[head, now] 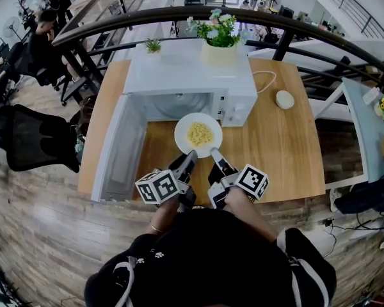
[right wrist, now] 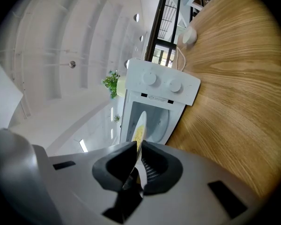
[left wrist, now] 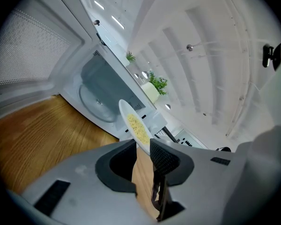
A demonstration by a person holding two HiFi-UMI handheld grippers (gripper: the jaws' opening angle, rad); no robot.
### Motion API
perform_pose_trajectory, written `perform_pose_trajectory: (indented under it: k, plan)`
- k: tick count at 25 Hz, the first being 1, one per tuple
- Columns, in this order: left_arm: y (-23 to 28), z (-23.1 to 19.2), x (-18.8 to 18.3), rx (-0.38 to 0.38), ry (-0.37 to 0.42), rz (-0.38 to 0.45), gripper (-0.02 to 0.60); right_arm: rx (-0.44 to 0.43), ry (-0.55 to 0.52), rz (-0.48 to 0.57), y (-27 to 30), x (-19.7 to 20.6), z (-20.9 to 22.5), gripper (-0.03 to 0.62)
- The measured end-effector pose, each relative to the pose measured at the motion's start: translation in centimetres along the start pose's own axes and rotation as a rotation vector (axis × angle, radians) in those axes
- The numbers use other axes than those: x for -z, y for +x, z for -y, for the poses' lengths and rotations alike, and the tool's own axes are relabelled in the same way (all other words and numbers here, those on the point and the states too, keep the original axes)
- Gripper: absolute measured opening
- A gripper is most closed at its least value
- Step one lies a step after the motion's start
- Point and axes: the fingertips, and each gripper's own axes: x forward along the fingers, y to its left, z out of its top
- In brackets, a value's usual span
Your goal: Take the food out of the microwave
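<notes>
— What are the two grippers doing?

— Both are clamped on one plate. The right gripper (right wrist: 138, 149) has its dark ribbed pads (right wrist: 149, 170) pressed onto the thin near rim. The left gripper (left wrist: 141, 146) pinches the same rim just beside it, at its tips.

— And the plate?

— The plate (head: 198, 135) is round, white and glossy, with a small heap of pale yellow noodles (head: 200, 133) at its middle. It sits at the centre of the head view, outside the microwave, just in front of the open cavity and over the table. Whether it touches the wood I cannot tell.

— The microwave itself?

— The microwave (head: 189, 75) is a white box above the plate in the frame, with two round knobs (right wrist: 150, 78) on its panel and a clear glass turntable (left wrist: 96, 104) inside. Its door (head: 118, 149) hangs open toward the lower left, and its window is a fine dotted mesh.

— Around it?

— A table (head: 288, 146) of warm, streaked wood grain. A leafy plant (head: 219, 27) in a cream pot (head: 219, 53) stands on the microwave's top. A small round white disc (head: 285, 99) lies to the right, near a looping white cord (head: 264, 78).
</notes>
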Motion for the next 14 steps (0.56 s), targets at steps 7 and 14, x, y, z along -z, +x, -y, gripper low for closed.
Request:
perform_pose_trajectory:
  k: [7,14]
  plan:
    - [0.23,-0.01,0.15,0.003,-0.004,-0.004,0.087,0.002,-0.002,0.004,-0.04,-0.22,0.16,0.035]
    - [0.29,-0.12,0.26,0.008,-0.015,-0.002,0.087,0.004,0.0,0.009,-0.15,-0.26,0.29,0.035]
